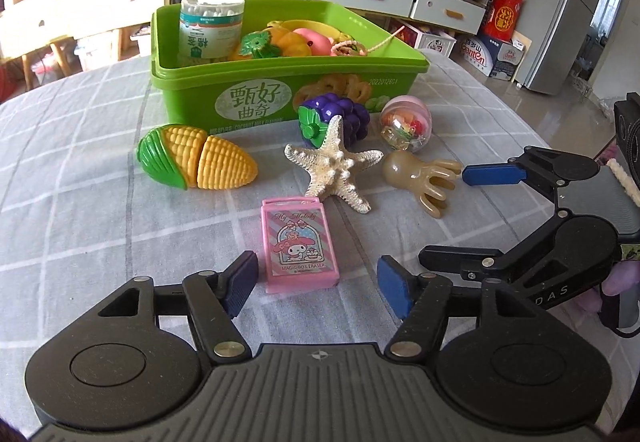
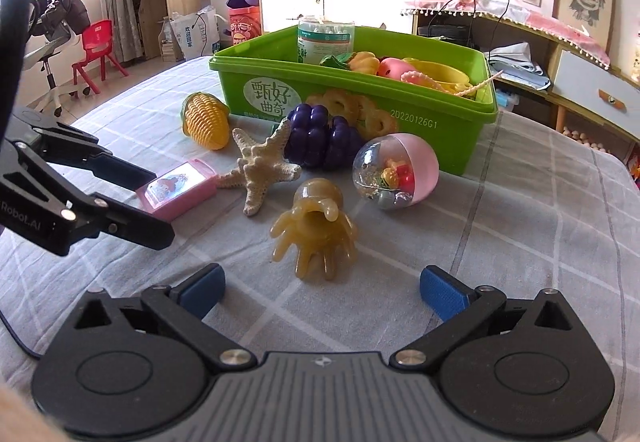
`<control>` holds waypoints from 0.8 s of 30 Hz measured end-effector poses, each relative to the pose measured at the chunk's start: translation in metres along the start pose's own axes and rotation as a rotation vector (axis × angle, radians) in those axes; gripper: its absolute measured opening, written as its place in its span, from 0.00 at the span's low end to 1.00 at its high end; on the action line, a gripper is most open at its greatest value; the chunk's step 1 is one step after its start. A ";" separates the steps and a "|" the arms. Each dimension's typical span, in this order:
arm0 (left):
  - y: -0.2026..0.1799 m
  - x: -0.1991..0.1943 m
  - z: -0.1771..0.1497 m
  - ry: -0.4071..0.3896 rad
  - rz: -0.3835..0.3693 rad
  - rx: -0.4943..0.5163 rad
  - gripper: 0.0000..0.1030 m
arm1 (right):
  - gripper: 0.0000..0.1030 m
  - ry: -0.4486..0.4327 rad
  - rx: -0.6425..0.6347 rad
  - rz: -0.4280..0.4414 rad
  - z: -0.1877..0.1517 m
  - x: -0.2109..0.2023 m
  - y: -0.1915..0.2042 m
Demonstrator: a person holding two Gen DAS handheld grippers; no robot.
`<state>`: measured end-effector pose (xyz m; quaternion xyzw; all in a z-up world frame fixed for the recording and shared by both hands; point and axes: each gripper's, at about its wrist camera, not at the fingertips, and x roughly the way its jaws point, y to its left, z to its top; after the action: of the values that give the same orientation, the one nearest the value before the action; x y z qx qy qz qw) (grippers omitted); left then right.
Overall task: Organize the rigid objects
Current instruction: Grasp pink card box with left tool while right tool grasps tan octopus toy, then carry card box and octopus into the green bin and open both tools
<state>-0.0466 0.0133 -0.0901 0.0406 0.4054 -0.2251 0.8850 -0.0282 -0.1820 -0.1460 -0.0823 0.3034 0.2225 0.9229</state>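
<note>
Left gripper [image 1: 316,284], jaws apart, nothing held, just short of the pink eraser box [image 1: 298,242]; right gripper [image 2: 322,292], jaws wide, empty, before the amber octopus toy [image 2: 316,226]; both toys lie near the green bin [image 1: 280,98], starfish [image 1: 340,166] between

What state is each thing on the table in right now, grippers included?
Left gripper: open, empty, eraser box ahead.
Right gripper: open, empty, octopus ahead.
Eraser box: flat on cloth.
Octopus: on cloth.
Starfish: on cloth.
Corn: on its side.
Grapes: beside bin.
Capsule ball: closed.
Green bin: lidless, partly filled.
</note>
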 end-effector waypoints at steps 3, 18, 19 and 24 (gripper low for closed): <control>-0.008 0.001 -0.006 -0.042 0.043 0.010 0.65 | 0.79 -0.001 0.006 -0.009 0.001 0.001 0.002; 0.004 0.000 0.000 -0.073 0.069 -0.083 0.39 | 0.33 -0.007 0.013 0.014 0.015 0.001 0.005; 0.004 0.000 0.001 -0.070 0.068 -0.086 0.39 | 0.31 -0.007 0.016 0.016 0.015 0.001 0.004; 0.007 -0.003 0.007 -0.055 0.044 -0.107 0.38 | 0.16 -0.003 0.032 0.033 0.018 -0.001 0.002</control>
<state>-0.0403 0.0186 -0.0838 -0.0042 0.3914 -0.1847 0.9015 -0.0206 -0.1759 -0.1312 -0.0621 0.3067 0.2331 0.9207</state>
